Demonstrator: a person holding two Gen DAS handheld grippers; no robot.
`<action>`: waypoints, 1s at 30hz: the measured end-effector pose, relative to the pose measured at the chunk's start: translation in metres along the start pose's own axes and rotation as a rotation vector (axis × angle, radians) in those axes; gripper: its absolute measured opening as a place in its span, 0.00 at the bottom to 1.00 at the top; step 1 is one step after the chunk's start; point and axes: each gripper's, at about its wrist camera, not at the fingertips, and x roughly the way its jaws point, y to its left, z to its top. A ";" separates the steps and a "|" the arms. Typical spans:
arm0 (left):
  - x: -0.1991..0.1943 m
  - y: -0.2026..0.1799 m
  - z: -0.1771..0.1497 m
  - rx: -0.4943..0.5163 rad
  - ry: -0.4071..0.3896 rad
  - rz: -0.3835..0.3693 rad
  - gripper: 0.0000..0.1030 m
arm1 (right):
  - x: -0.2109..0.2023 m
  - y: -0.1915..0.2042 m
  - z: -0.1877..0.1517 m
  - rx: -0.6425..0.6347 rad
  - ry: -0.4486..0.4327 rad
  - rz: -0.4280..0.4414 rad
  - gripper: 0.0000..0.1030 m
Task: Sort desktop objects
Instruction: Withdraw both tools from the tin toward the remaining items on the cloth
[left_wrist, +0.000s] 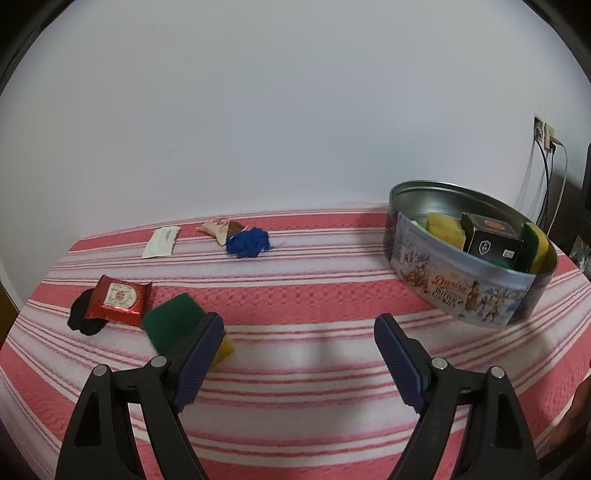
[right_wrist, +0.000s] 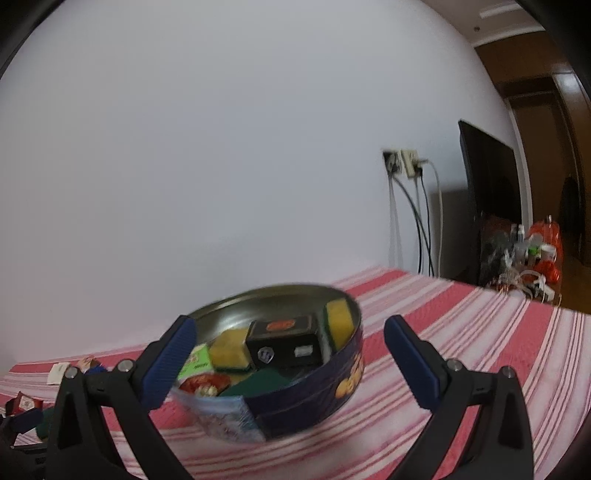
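Observation:
My left gripper (left_wrist: 297, 334) is open over the striped cloth, with nothing between its fingers. A green and yellow sponge (left_wrist: 171, 325) lies just left of the left finger, which hides part of it. Beyond it are a red snack packet (left_wrist: 119, 300) on a black item (left_wrist: 82, 318), a blue cloth wad (left_wrist: 249, 242), a white sachet (left_wrist: 161, 242) and a beige packet (left_wrist: 218, 229). The cookie tin (left_wrist: 461, 280) at right holds sponges and a black box (left_wrist: 491, 240). My right gripper (right_wrist: 291, 343) is open in front of the tin (right_wrist: 310, 398), with a gap at its right finger.
The table under the pink and white striped cloth (left_wrist: 314, 280) stands against a white wall. A wall socket with hanging cables (right_wrist: 406, 166) is behind the tin. A dark screen (right_wrist: 487, 192) and clutter (right_wrist: 532, 254) stand off the table's right end.

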 end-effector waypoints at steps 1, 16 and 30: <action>-0.001 0.003 -0.001 0.002 0.003 0.001 0.83 | 0.000 0.003 -0.002 0.002 0.020 0.017 1.00; 0.000 0.101 -0.010 -0.078 0.085 0.073 0.83 | -0.011 0.092 -0.040 -0.050 0.183 0.229 1.00; 0.025 0.190 0.000 -0.151 0.125 0.200 0.83 | 0.007 0.179 -0.071 -0.171 0.365 0.385 1.00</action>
